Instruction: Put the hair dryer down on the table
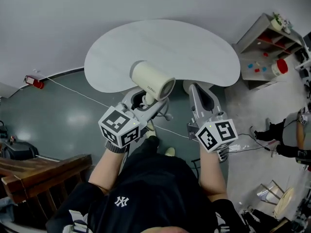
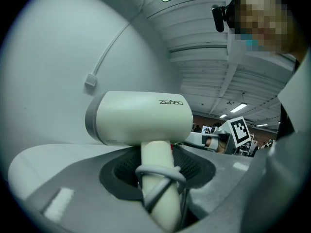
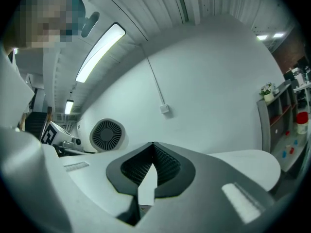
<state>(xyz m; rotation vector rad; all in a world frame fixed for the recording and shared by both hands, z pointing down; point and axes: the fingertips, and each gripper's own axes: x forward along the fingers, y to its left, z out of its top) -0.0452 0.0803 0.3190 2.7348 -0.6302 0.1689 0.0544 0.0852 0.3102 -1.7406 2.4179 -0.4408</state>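
Currently off the table: a cream hair dryer [image 1: 151, 80], carried by its handle in the left gripper [image 1: 145, 101]. Stands handle-down with the barrel lying level, a grey band at one end, "ZEABO" printed on its side in the left gripper view. Wears a grey cord [image 2: 161, 173] looped round the handle just above the grip. Clamped there between the dark ribbed pads [image 2: 119, 174], the left jaws pressed onto the handle from both sides. Hangs, from the head view, over the near edge of the white kidney-shaped table [image 1: 160, 45], right at the notch of its curve. Shows a round grilled end [image 3: 107, 135] at the left of the right gripper view. Just beside, on the right: the right gripper [image 1: 194, 88], jaws closed tip to tip with nothing between them, aimed at the same table edge. Behind both, the marker cubes [image 1: 119, 126] and bare forearms [image 1: 108, 166] leading back to a black shirt [image 1: 155, 188]. Below, a dark glossy floor [image 1: 63, 118] crossed by a thin white cable [image 1: 77, 93]. Farther out, a grey shelf unit [image 1: 262, 45] at the table's right end with a red-lidded container [image 1: 280, 67] on it, and dark wooden furniture [image 1: 43, 174] at the lower left.
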